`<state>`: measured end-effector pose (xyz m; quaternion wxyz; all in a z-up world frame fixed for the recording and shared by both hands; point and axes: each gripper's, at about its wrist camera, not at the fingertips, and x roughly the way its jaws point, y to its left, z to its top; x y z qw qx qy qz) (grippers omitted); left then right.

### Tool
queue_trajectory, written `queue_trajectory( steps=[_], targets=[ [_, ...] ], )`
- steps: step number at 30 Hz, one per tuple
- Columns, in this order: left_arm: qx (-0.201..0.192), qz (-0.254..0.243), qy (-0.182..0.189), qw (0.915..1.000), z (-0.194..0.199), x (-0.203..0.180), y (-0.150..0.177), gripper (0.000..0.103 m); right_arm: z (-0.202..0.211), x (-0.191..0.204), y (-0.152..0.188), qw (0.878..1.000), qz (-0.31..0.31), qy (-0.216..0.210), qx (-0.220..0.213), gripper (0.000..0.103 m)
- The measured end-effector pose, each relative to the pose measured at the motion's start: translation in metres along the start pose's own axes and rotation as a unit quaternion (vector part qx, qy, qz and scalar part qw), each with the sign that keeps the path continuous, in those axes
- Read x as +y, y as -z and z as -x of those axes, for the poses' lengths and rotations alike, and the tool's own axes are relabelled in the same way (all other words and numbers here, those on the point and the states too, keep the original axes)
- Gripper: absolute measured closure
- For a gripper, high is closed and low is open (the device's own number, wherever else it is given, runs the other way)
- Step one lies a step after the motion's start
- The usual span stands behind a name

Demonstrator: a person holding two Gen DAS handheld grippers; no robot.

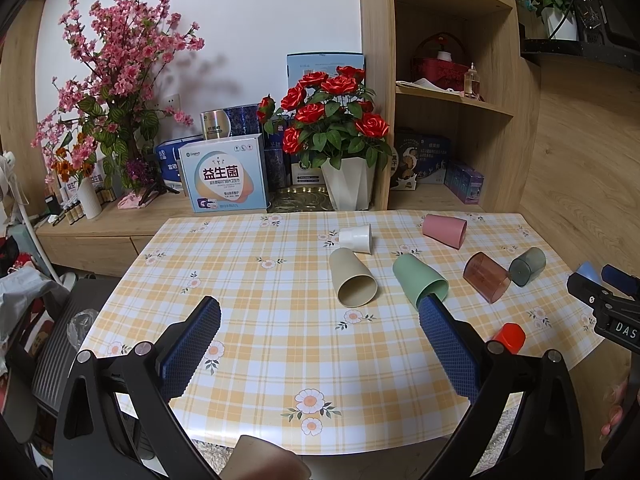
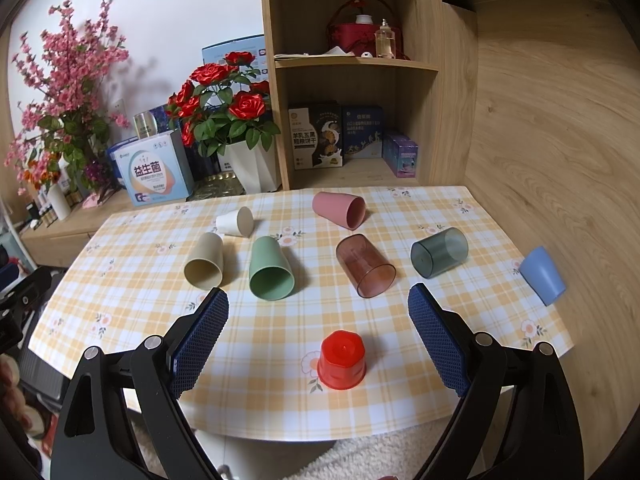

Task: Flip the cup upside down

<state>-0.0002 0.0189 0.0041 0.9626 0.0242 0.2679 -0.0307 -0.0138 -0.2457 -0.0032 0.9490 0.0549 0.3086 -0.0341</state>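
Observation:
Several cups lie on their sides on the checked table (image 2: 280, 400): white (image 2: 237, 222), beige (image 2: 205, 266), green (image 2: 271, 268), pink (image 2: 339, 209), brown clear (image 2: 366, 266), dark grey clear (image 2: 439, 252) and blue (image 2: 542, 275). A red cup (image 2: 342, 360) stands upside down near the front edge, between the fingers of my right gripper (image 2: 318, 320), which is open and empty above it. My left gripper (image 1: 320, 328) is open and empty over the table's front left; its right finger (image 1: 444, 344) overlaps the green cup's (image 1: 418, 280) mouth in view. The red cup (image 1: 509, 338) shows at right.
A rose pot (image 2: 252, 168), a box (image 2: 154, 174) and blossom branches (image 2: 68, 80) stand on the counter behind the table. A wooden shelf unit (image 2: 352, 80) with boxes rises at the back. The right gripper's body (image 1: 608, 304) shows at the left view's right edge.

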Motion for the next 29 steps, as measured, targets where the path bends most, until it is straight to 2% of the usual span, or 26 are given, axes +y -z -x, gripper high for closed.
queue_trajectory(
  steps=[11, 15, 29],
  targets=[
    [0.021, 0.019, -0.01, 0.9995, -0.008, -0.001, 0.011, 0.006, 0.0, 0.0, 0.0, 1.0, 0.001, 0.001, -0.001, 0.015],
    [0.017, 0.033, -0.012, 0.9992, -0.007, 0.002, 0.01, 0.006, 0.0, 0.0, -0.001, 1.0, 0.001, 0.001, -0.001, 0.015],
    [0.031, 0.018, -0.006, 0.9993, -0.014, -0.005, 0.007, 0.006, 0.0, -0.006, 0.0, 1.0, 0.003, 0.001, -0.002, 0.015]
  ],
)
